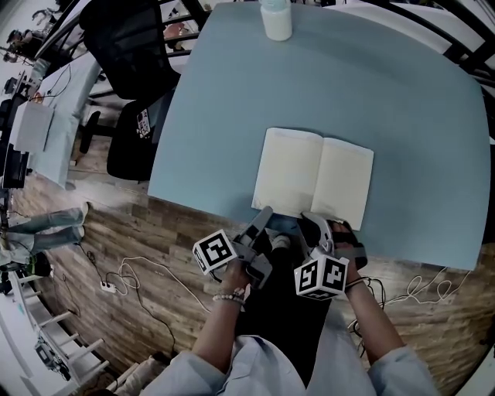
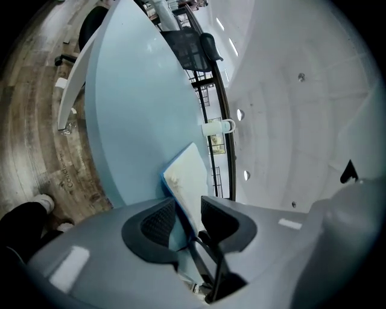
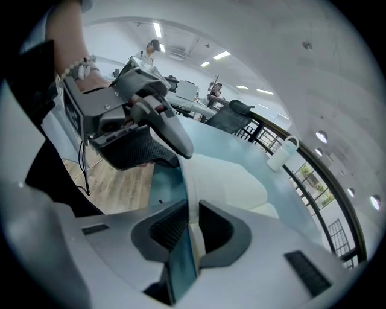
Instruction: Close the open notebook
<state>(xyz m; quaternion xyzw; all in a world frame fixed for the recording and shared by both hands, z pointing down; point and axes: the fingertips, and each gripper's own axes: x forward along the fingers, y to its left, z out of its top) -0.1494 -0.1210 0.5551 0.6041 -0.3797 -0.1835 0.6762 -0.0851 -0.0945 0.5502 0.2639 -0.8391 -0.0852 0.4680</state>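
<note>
Right claw (image 1: pixel 317 224) on notebook (image 1: pixel 313 176) edge

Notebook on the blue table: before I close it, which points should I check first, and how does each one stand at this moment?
1. Notebook lies open and flat on the table: ok.
2. Right gripper shut on the notebook's near edge: ok.
3. Left gripper holding that edge: not ok. Its fingers stand apart, and the edge between them is not pressed.
4. Nothing lying on the open pages: ok.
5. Mug away from the notebook: ok, it stands at the table's far edge.
6. How many pages are caught together with the cover: cannot tell.
</note>
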